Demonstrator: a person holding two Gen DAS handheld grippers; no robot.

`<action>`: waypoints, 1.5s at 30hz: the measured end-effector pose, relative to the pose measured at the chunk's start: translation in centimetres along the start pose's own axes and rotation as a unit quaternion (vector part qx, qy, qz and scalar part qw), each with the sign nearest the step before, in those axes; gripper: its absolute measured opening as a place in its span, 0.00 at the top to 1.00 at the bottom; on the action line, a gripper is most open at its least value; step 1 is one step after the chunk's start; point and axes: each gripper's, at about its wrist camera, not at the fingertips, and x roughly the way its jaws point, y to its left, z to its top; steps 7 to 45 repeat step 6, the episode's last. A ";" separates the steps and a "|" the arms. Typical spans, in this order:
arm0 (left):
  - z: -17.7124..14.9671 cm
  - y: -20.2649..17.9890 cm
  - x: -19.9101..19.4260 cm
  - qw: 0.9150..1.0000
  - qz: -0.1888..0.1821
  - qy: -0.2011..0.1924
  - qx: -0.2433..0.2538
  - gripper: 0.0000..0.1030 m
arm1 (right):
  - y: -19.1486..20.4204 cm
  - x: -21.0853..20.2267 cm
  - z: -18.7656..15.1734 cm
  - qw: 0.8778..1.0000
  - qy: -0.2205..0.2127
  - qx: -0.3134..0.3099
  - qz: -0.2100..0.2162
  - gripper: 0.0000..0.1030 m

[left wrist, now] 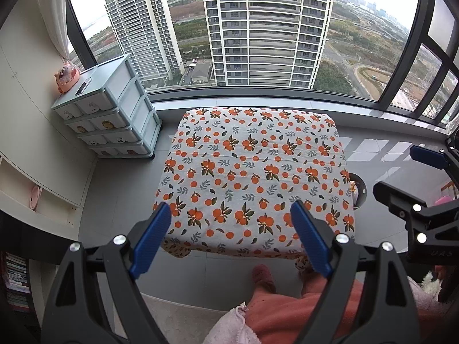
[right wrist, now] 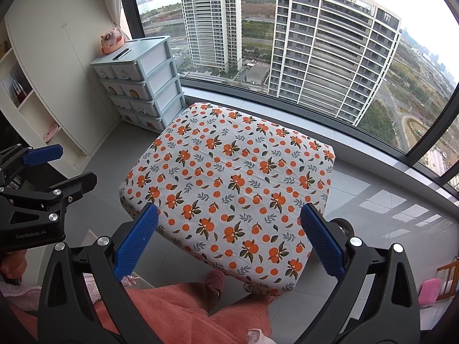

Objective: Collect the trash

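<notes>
While hovering mid-frame over table (left wrist: 252, 169) | both grippers (left wrist: 232, 238) (right wrist: 229, 238) spread, empty | seeking trash; none showing.

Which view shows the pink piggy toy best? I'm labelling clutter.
The right wrist view: the piggy toy sits unobstructed atop the drawer unit. The left wrist view shows it too, nearer the frame edge.

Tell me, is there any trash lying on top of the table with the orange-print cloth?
No, the left wrist view shows the table top fully, and only the patterned cloth covers it, with nothing lying on it.
</notes>
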 end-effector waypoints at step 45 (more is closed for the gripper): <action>-0.2 0.2 0.1 1.000 -0.001 0.002 -0.002 0.17 | -0.1 0.0 0.0 1.000 0.001 0.002 -0.001 0.07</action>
